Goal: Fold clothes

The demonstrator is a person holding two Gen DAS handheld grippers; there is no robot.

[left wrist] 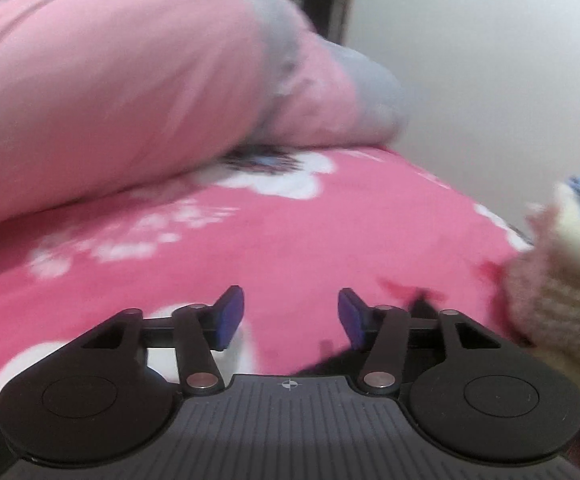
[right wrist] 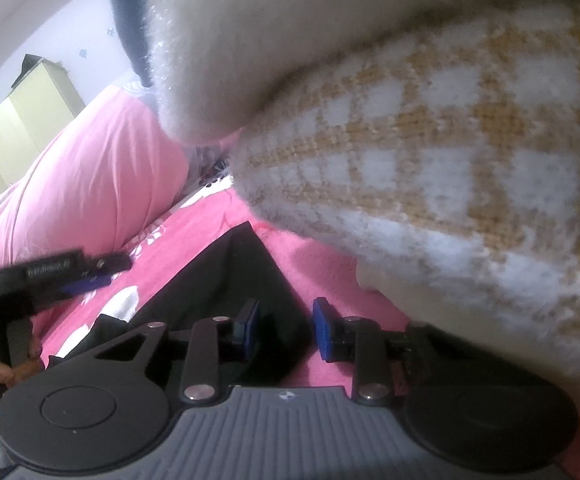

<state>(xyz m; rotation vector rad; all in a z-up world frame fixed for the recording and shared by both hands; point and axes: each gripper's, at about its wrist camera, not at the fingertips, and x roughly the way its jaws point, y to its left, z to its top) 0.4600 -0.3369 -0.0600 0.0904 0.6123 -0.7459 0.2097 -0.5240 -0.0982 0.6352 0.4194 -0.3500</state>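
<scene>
risk, as a judgement: the black garment [right wrist: 233,280] lay flat on the pink floral bedsheet [left wrist: 290,240], so a low grasp could pinch the sheet with it. the knitted pile [right wrist: 430,168] crowded the right gripper [right wrist: 285,330] and could snag. both tools were empty: the right gripper stood moderately open just above the garment's edge; the left gripper [left wrist: 290,316] stood wide open over bare sheet.
</scene>
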